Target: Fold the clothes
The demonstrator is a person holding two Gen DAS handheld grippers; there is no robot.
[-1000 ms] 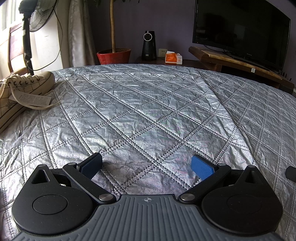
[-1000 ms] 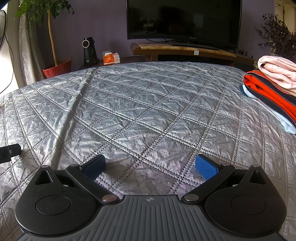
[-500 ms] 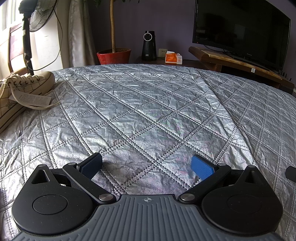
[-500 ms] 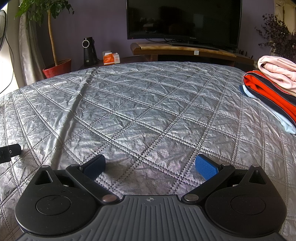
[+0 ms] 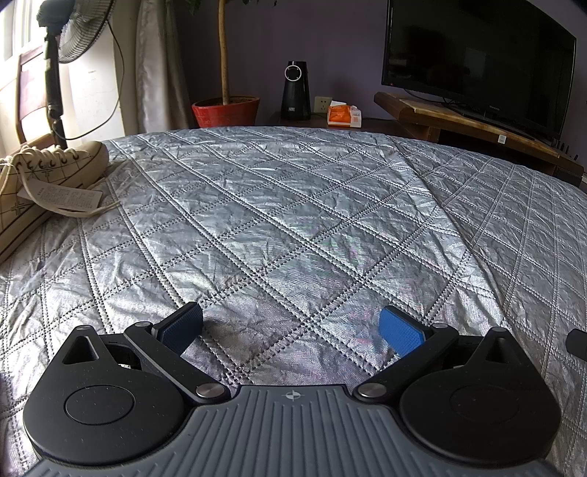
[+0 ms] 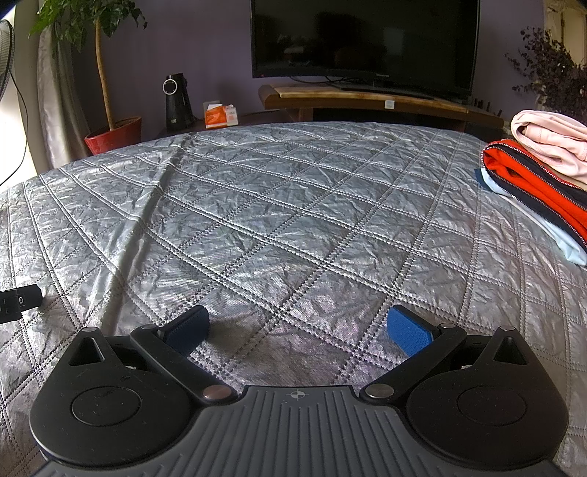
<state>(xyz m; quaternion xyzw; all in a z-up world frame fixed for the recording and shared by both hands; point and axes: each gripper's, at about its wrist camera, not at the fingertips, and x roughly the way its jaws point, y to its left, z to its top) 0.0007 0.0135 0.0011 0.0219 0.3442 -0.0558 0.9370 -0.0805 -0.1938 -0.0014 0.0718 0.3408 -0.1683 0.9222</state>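
A stack of folded clothes lies at the right edge of the bed in the right wrist view: a pink garment (image 6: 550, 141) on top, an orange and navy zip jacket (image 6: 532, 183) under it, a pale blue piece (image 6: 543, 227) at the bottom. My right gripper (image 6: 299, 330) rests low over the silver quilted bedspread (image 6: 293, 205), open, nothing between its blue pads (image 6: 407, 335). My left gripper (image 5: 291, 328) is likewise open and empty over the bedspread (image 5: 293, 220). No loose garment lies in front of either gripper.
A cream canvas shoe (image 5: 47, 172) with a paper tag lies at the bed's left edge. Beyond the bed stand a TV (image 6: 367, 40) on a wooden stand, a red plant pot (image 5: 225, 110), a black speaker (image 5: 295, 90), a tissue pack (image 5: 343, 115) and a fan (image 5: 69, 33).
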